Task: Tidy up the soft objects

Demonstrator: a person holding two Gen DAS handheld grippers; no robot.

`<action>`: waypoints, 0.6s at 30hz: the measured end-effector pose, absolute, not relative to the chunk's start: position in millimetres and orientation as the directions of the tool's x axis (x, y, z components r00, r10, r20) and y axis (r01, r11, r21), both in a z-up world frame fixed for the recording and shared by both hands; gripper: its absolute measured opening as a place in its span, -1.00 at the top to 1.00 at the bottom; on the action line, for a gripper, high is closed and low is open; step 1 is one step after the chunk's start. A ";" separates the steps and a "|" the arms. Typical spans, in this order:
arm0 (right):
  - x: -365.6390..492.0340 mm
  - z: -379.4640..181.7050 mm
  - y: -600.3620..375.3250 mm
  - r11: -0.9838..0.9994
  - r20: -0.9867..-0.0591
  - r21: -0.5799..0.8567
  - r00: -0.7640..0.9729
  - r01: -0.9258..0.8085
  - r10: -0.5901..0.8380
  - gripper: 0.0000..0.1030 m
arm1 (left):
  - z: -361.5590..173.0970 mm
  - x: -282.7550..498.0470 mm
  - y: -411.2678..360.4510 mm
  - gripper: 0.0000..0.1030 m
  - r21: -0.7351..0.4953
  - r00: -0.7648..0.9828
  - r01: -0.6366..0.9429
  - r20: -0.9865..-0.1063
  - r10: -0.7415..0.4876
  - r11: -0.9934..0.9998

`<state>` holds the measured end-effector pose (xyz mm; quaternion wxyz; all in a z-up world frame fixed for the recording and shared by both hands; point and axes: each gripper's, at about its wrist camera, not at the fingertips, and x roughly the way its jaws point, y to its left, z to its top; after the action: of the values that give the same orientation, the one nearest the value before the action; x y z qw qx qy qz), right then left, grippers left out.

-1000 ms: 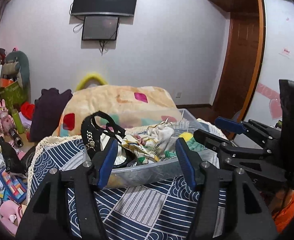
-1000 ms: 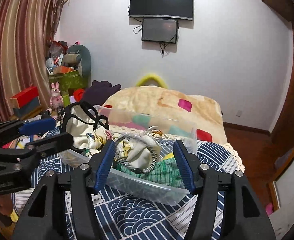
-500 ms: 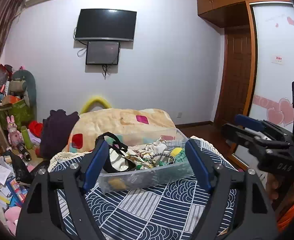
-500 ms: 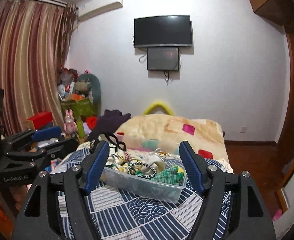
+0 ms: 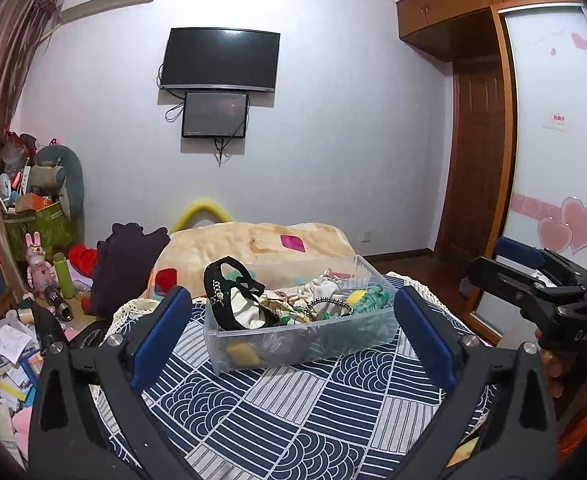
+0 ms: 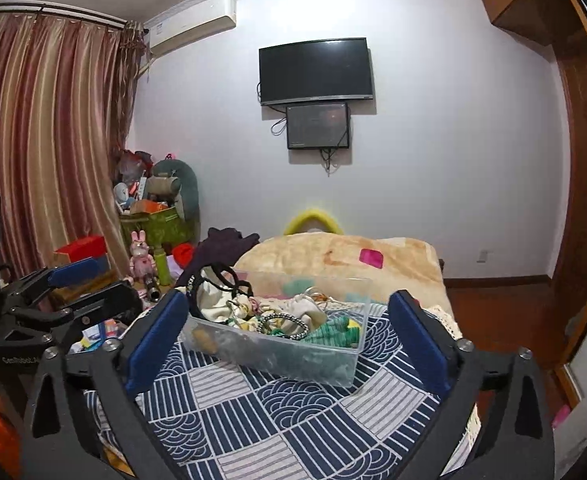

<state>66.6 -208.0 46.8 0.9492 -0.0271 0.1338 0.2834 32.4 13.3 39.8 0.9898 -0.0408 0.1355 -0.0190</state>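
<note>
A clear plastic bin (image 5: 301,340) stands on a navy patterned cloth (image 5: 293,404); it also shows in the right wrist view (image 6: 293,356). It holds several soft items: a black headband (image 5: 219,292), white cloth (image 5: 321,290), a beaded hair tie (image 5: 329,303) and green striped fabric (image 5: 369,300). My left gripper (image 5: 289,344) is open and empty, well back from the bin. My right gripper (image 6: 285,340) is open and empty too, and appears at the right of the left wrist view (image 5: 533,284).
A beige blanket (image 5: 253,244) lies behind the bin. A dark purple garment (image 5: 121,264) hangs left of it. Toys, boxes and papers (image 5: 9,344) clutter the floor at left. A wooden door (image 5: 477,160) and wardrobe stand at right. A TV (image 5: 219,60) hangs on the wall.
Both grippers have pulled back and up from the bin, which now looks smaller and farther off. Both have opened wider and stay empty.
</note>
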 end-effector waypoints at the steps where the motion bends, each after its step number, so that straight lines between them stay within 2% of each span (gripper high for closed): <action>1: 65.7 46.2 -207.9 0.838 -0.268 0.024 0.804 -0.545 0.531 -0.98 | 38.7 32.5 14.0 -0.99 -0.091 0.962 0.028 -0.268 -0.052 0.995; 18: 61.8 39.2 -210.6 0.828 -0.284 0.042 0.788 -0.559 0.546 -0.99 | 33.9 33.0 18.5 -0.99 -0.111 0.959 0.024 -0.277 -0.054 0.994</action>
<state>61.8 -210.6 39.2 0.9453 -0.0220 0.1433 0.2923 33.0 18.5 33.9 0.9883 -0.0532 0.1413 -0.0195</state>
